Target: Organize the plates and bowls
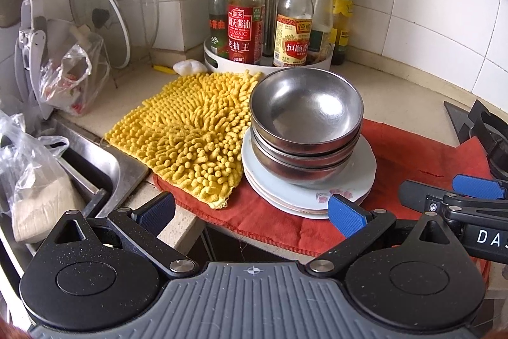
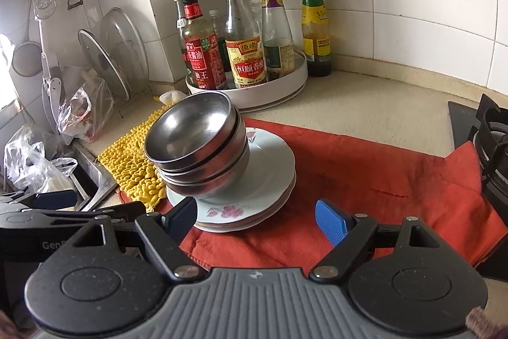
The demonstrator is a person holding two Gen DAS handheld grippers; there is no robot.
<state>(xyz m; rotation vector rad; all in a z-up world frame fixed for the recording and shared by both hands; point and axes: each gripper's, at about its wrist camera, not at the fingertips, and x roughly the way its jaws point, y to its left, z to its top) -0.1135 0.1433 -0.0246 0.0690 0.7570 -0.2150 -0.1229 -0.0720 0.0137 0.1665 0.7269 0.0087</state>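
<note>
1. Both sets of jaws stand wide apart, nothing between them: left gripper (image 1: 252, 213) and right gripper (image 2: 257, 216), each short of the crockery pile and not touching it.
2. Steel bowls (image 1: 306, 129), three nested, brushed grey metal with dull reflections inside; top bowl is empty, rims show as thin dark bands.
3. From the right wrist view the bowl stack (image 2: 198, 145) leans toward the left, sitting off-centre on the plates.
4. Plates (image 1: 362, 177) beneath, several stacked, pale white-blue glaze with a pink flower print (image 2: 227, 210) at the near rim; lower plates show a brownish edge.
5. Whole pile rests on a red cloth (image 2: 365, 167) spread over the counter.
6. Yellow chenille mat (image 1: 187, 129) lies just beside the plates on the left, overlapping the red cloth.
7. White turntable rack (image 1: 270, 61) with sauce bottles stands behind the pile, near the tiled wall.
8. Sink (image 1: 104, 158) at left; stove burner (image 2: 492, 142) at right.
</note>
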